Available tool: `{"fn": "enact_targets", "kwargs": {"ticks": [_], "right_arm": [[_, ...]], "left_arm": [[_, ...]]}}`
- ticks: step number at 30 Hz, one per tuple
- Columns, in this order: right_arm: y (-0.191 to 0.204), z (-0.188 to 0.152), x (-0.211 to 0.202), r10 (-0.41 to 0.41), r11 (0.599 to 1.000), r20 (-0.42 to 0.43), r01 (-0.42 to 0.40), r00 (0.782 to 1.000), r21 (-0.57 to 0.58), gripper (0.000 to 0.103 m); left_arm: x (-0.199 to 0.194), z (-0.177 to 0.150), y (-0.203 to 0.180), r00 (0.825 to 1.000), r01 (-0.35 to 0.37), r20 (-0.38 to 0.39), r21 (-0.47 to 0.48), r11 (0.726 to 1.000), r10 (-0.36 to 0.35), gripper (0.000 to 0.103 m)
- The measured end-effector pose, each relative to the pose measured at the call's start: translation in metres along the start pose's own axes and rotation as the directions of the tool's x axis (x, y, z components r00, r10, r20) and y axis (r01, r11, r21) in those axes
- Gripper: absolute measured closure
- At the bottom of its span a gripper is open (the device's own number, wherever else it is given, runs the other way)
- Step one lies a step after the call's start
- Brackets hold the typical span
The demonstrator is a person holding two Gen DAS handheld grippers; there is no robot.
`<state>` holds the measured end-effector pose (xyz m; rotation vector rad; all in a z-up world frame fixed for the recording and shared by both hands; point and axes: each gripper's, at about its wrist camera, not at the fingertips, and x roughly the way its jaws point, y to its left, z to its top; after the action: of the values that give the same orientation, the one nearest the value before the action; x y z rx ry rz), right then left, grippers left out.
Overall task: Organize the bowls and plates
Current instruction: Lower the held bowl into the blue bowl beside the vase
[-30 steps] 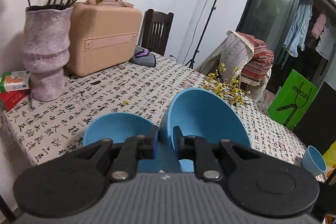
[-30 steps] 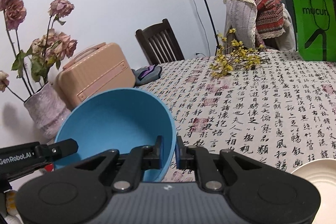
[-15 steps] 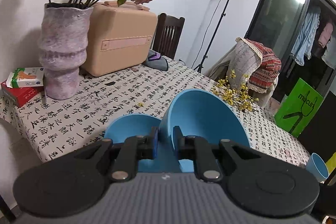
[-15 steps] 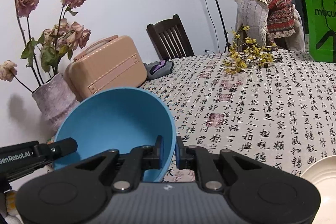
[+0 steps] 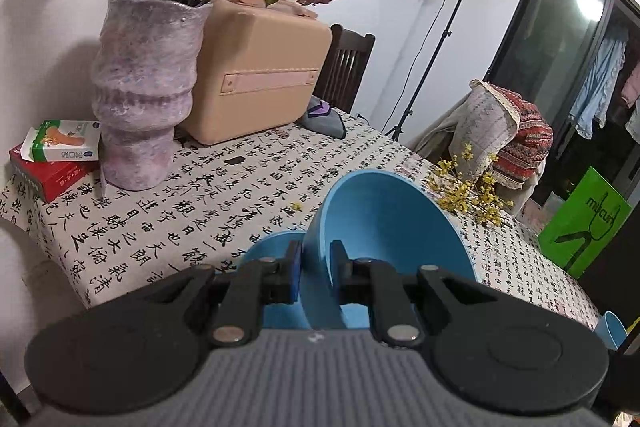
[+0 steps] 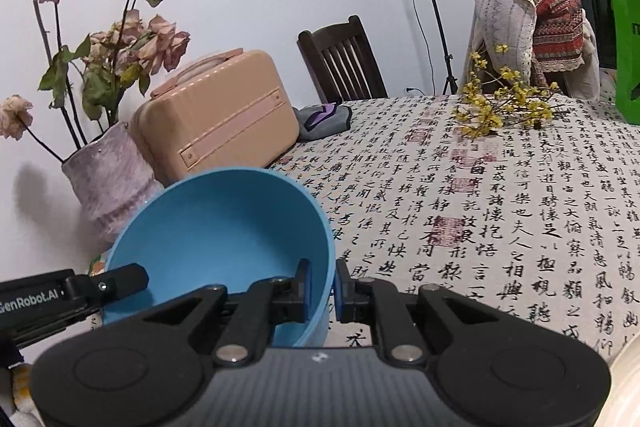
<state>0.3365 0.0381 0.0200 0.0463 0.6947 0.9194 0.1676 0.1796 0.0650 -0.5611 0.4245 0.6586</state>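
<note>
A large blue bowl hangs tilted above the printed tablecloth, gripped from both sides. My left gripper is shut on its left rim. My right gripper is shut on the right rim of the same bowl. In the right wrist view the left gripper reaches the bowl's far left edge. A second, smaller blue bowl sits on the table just below and left of the held one, mostly hidden by my fingers. The edge of a cream plate shows at the lower right.
A purple vase of dried roses, a tan suitcase and stacked boxes crowd the left end of the table. Yellow flower sprigs lie further back. A blue cup and green bag are at the right.
Both grippers have carried the large bowl toward the vase end of the table. The smaller bowl underneath is now more covered by my left fingers.
</note>
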Motion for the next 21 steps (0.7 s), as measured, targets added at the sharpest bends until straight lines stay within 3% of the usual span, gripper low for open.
{"fn": "enact_targets", "kwargs": {"ticks": [21], "right_arm": [[0.007, -0.001, 0.047, -0.023, 0.999, -0.052, 0.022, 0.998, -0.024, 0.092]], "left_arm": [[0.041, -0.001, 0.026, 0.999, -0.017, -0.052, -0.030, 0.999, 0.016, 0.088]]}}
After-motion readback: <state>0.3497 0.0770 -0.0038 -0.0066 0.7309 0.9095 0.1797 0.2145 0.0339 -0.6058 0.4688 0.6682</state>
